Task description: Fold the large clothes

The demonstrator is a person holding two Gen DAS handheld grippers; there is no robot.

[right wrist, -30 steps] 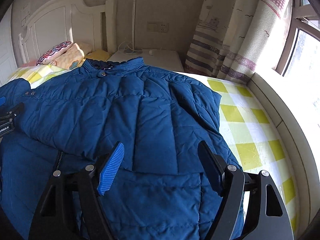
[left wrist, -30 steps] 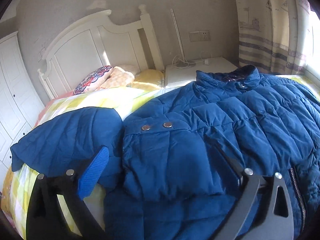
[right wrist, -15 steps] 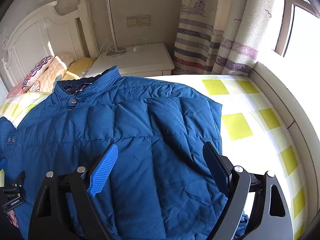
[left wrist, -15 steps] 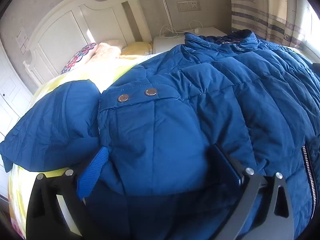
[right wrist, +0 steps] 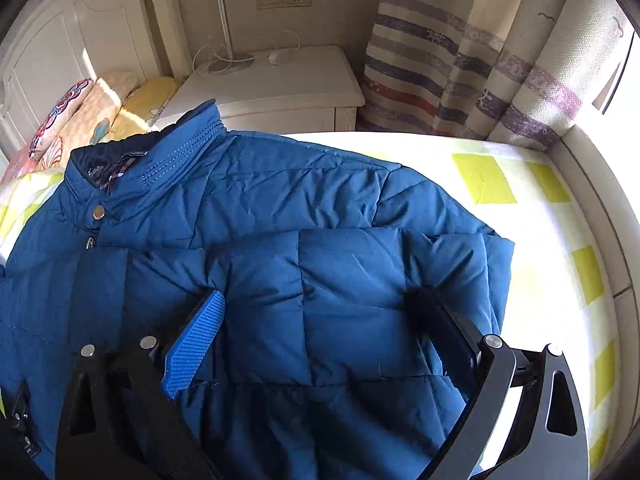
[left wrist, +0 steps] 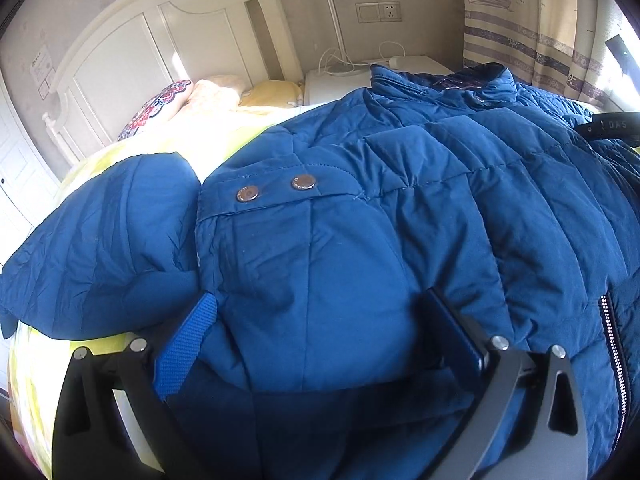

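On the left, the left gripper [left wrist: 320,340] has its fingers spread wide apart, straddling a folded-over sleeve cuff [left wrist: 312,280] of the blue padded jacket [left wrist: 440,200]; the padding bulges up between them, but nothing is pinched. Two metal snaps [left wrist: 276,188] sit just beyond the fingers. A second blue lobe, probably the hood or the other sleeve [left wrist: 104,248], lies just left of that cuff.

Further right, the right gripper [right wrist: 316,340] is likewise wide open, over the jacket's right side near its outer edge. The jacket lies flat on the bed [right wrist: 540,240], front up, its long axis running from the collar [right wrist: 160,160] at the far end toward both grippers. Judging by this, each gripper is nearest its own side, so a fold would likely begin from these near portions.

The bed carries a yellow-checked sheet; behind it stand pillows [right wrist: 80,120], a white headboard [left wrist: 140,60], a nightstand [right wrist: 272,84] and a striped curtain [right wrist: 460,60].
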